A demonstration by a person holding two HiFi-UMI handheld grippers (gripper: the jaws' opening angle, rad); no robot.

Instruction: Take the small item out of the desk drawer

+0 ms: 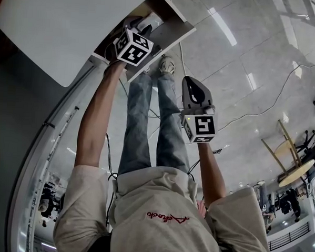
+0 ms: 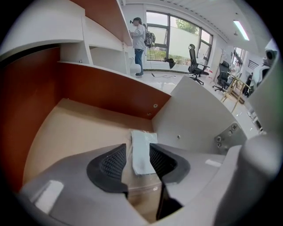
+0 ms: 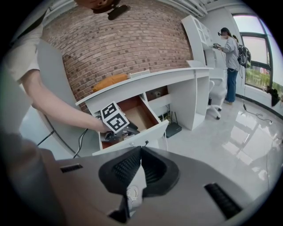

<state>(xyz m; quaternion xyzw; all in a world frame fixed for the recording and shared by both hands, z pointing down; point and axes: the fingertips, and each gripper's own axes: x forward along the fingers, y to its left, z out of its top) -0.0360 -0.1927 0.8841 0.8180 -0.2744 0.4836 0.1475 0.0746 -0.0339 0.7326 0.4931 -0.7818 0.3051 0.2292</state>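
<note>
The ribbed pads [image 2: 110, 165] of the left tongs [image 2: 137, 153] fill the foreground of the left gripper view. They are spread apart inside the open drawer [image 2: 75, 128]. The small item, a flat pale packet [image 2: 143, 148] in clear wrap, lies on the drawer bottom between them. The pad at the view's right looks to be at the packet's edge, while a gap shows on the other side, so the packet is straddled and not yet pinched. It sits toward the drawer's back corner, near the white side wall.

The right tongs [image 3: 140, 152] hang well apart from the drawer, above the room floor [image 3: 230, 128]. Their jaws are closed together on nothing and point back toward the table [image 3: 146, 75].

The step in hand appears to be the grasp. To do it well:
- Keep the packet centred between the pads.
- Set the tips low enough to catch its thin edges.
- Close gently, since the wrap looks slippery and the packet may buckle.
- Lift straight up before drawing back over the drawer front.

Count: one packet, one open drawer, two tongs, one table.
</note>
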